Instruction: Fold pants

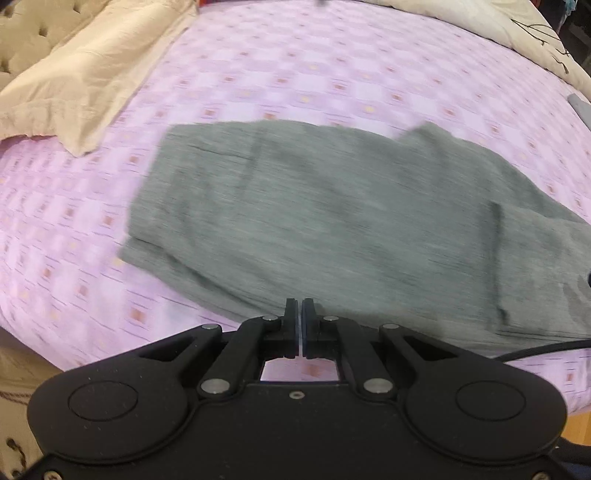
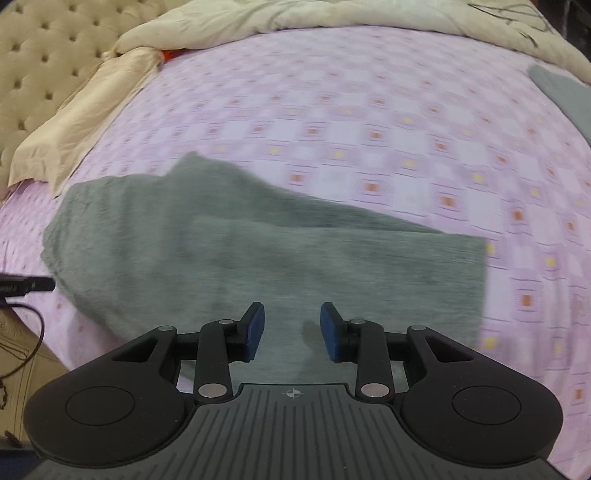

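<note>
Grey pants (image 1: 332, 221) lie folded flat on the pink patterned bed sheet (image 1: 277, 85), filling the middle of the left wrist view. My left gripper (image 1: 299, 306) hovers over their near edge, shut, with nothing between its pads. In the right wrist view the same pants (image 2: 277, 254) stretch from the left to a straight cut edge at the right. Above their near part my right gripper (image 2: 291, 325) stands open, its blue pads (image 2: 256, 328) apart and nothing held. Both views are blurred by motion.
A cream duvet (image 1: 85, 74) is bunched at the back left and along the far side (image 2: 332, 18). A tufted beige headboard (image 2: 48, 59) rises at the left. Another grey cloth (image 2: 561, 96) lies at the far right. A black cable (image 2: 26, 317) hangs off the bed's left edge.
</note>
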A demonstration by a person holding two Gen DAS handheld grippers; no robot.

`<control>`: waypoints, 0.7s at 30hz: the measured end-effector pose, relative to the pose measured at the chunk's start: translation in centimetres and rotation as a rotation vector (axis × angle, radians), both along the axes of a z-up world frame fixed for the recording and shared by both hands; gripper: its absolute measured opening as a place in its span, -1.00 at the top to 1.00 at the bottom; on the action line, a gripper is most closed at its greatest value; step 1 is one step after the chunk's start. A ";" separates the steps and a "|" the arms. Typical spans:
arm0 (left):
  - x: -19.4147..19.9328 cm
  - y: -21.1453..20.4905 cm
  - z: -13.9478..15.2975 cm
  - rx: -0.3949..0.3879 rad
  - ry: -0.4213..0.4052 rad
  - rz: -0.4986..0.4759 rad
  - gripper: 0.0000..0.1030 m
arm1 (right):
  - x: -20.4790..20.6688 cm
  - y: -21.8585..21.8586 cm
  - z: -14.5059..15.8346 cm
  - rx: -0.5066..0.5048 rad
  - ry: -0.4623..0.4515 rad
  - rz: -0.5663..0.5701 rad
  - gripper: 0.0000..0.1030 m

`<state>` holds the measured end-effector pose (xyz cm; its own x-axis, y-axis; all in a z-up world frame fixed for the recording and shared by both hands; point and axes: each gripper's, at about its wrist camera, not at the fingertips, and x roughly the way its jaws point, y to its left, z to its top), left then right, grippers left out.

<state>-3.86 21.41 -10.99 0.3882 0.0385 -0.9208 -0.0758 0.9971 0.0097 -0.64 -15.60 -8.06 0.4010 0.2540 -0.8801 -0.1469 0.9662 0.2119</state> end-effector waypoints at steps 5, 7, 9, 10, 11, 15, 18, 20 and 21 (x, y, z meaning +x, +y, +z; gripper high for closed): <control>1.7 5.1 0.4 -0.006 -0.029 -0.023 0.84 | 0.2 5.3 0.5 0.016 -0.008 -0.020 0.37; 2.8 7.0 0.7 -0.012 -0.047 -0.026 0.83 | 0.9 7.3 0.2 0.014 -0.016 -0.010 0.37; 3.8 8.7 1.0 -0.034 -0.051 -0.029 0.83 | 1.1 9.2 0.5 0.008 -0.025 -0.004 0.37; 4.5 9.5 0.9 -0.049 -0.048 -0.033 0.83 | 1.0 10.0 0.6 0.008 -0.029 -0.005 0.37; 5.2 10.1 0.6 -0.061 -0.044 -0.034 0.83 | 1.1 10.6 0.6 0.010 -0.031 -0.008 0.37; 6.9 11.8 -0.7 -0.115 -0.020 -0.048 0.63 | 0.9 12.9 1.0 -0.005 -0.036 -0.014 0.37; 7.8 12.5 -3.4 -0.155 0.045 -0.061 0.18 | 0.7 14.4 1.1 -0.019 -0.027 -0.026 0.37; 7.7 12.7 -4.9 -0.173 0.066 -0.070 0.15 | 0.3 14.9 1.2 -0.029 -0.018 -0.035 0.37; 7.5 12.9 -5.3 -0.184 0.051 -0.071 0.13 | 0.0 15.1 1.3 -0.033 -0.015 -0.040 0.37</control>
<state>3.66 34.28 -16.28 0.3370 -0.1579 -0.9282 -0.0096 0.9852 -0.1711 -0.59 -0.49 -6.72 0.4235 0.2087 -0.8815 -0.1112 0.9777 0.1780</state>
